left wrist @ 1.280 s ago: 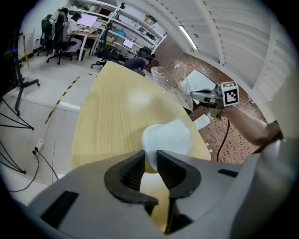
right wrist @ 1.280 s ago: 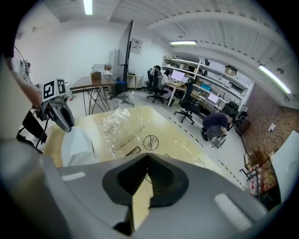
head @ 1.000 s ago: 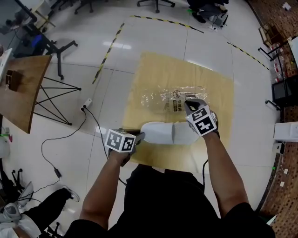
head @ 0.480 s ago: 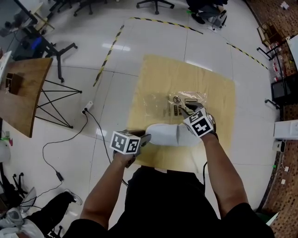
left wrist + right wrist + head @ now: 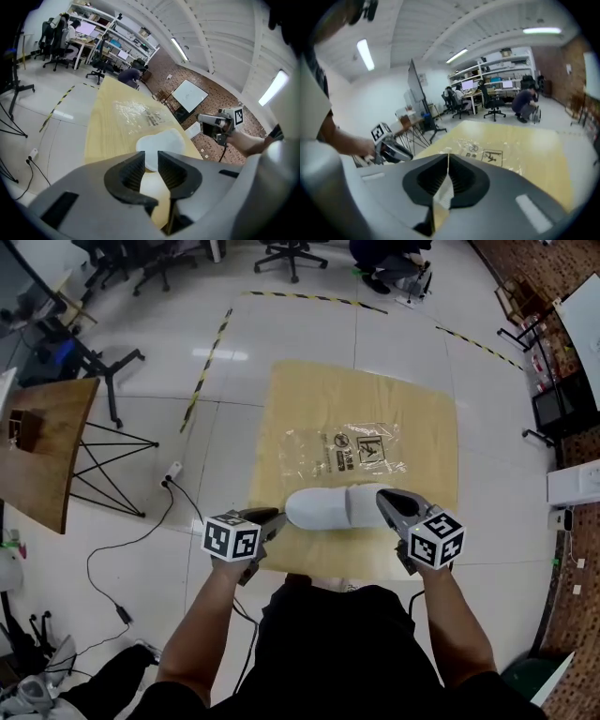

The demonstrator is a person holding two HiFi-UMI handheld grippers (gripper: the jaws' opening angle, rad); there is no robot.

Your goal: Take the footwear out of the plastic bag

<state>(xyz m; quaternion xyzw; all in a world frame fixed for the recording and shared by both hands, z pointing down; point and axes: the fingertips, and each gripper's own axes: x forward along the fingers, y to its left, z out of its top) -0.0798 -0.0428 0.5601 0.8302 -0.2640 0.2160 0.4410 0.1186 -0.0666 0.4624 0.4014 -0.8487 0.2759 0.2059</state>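
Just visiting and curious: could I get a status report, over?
Left gripper: fingers apart, just been closing, empty. Right gripper: fingers just closed, empty. White slipper out of plastic bag, lying on yellow mat. Nothing in the way.

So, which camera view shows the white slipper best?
The head view: the whole white slipper lies in plain sight on the yellow mat, outside the plastic bag. The left gripper view shows only part of it, low in the picture. The right gripper view shows the bag but not the slipper.
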